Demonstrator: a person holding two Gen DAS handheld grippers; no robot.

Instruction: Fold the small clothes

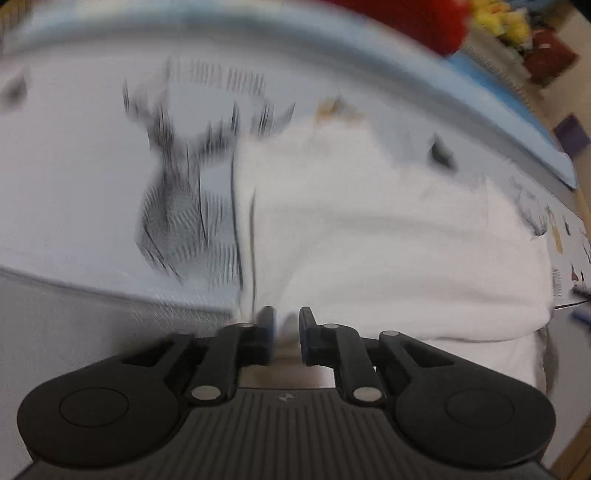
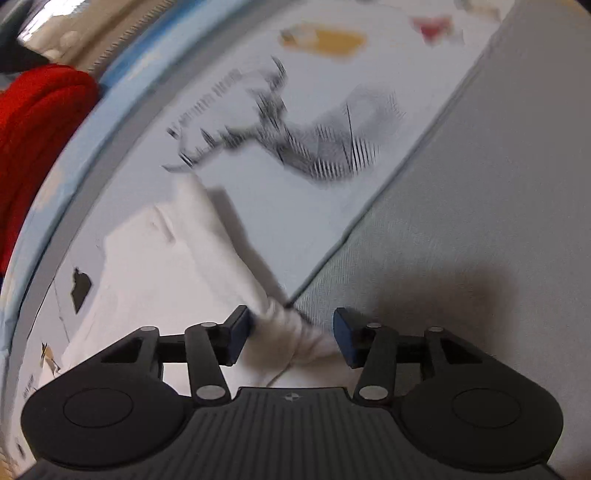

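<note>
The white garment (image 1: pixel 388 240) lies spread on a pale printed cloth (image 1: pixel 74 166) that covers the work surface; in the left wrist view it fills the middle and right of the blurred picture. A dark deer-like print (image 1: pixel 173 177) on the cloth sits just beside the garment's left edge. The left gripper (image 1: pixel 286 332) points down at the garment's near edge, its jaws only a narrow gap apart; a bit of white fabric shows in that gap, but the blur hides whether the pads press on it. A red fabric heap (image 1: pixel 406 18) lies beyond the far blue border.

In the right wrist view the white garment (image 2: pixel 166 266) lies left of centre, one bunched corner drawn down between the fingers of the right gripper (image 2: pixel 291 338). Those jaws stand wide, the right pad clear of the fabric, the left pad just beside it. A grey surface (image 2: pixel 480 203) lies to the right.
</note>
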